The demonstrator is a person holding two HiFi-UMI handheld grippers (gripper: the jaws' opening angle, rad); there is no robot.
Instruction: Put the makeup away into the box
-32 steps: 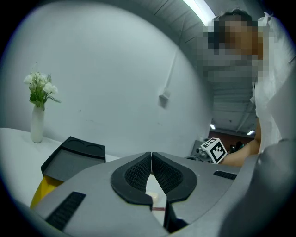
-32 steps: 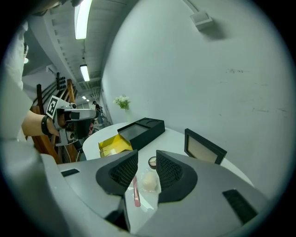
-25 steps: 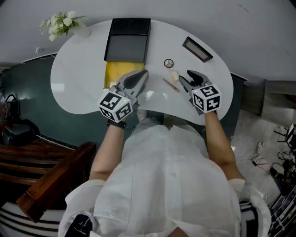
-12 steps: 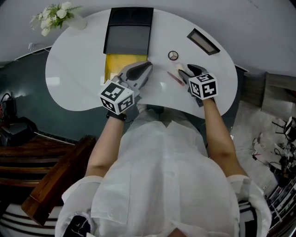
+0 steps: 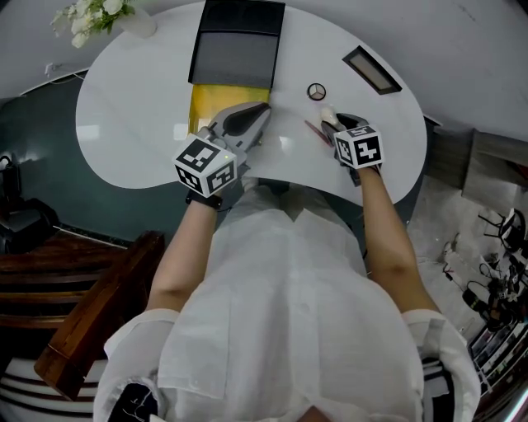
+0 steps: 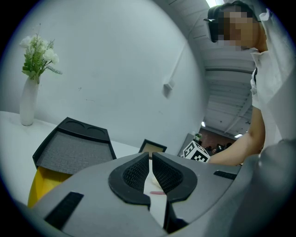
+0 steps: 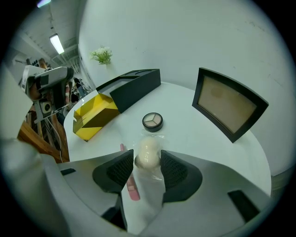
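A yellow box (image 5: pixel 221 105) with its black lid (image 5: pixel 237 49) folded back lies on the white table (image 5: pixel 132 124). To its right are a round eyeshadow compact (image 5: pixel 317 91), a cream sponge (image 5: pixel 327 114) in a clear bag and a pink stick (image 5: pixel 314 130). My right gripper (image 5: pixel 334 124) points steeply down over the sponge. In the right gripper view the sponge (image 7: pixel 148 154) lies between the open pads of the right gripper (image 7: pixel 147 166), with the pink stick (image 7: pixel 131 185) just left of it. My left gripper (image 5: pixel 262 111) hovers by the box's right edge, shut and empty.
A black-framed mirror (image 5: pixel 373 70) stands at the back right of the table. A white vase of flowers (image 5: pixel 91 12) is at the far left. The table's curved front edge runs just under both grippers. A dark wooden bench (image 5: pixel 91 330) is at lower left.
Both grippers have moved further over the table. The right one has tipped down and come down around the bagged sponge. The left one has edged toward the box.
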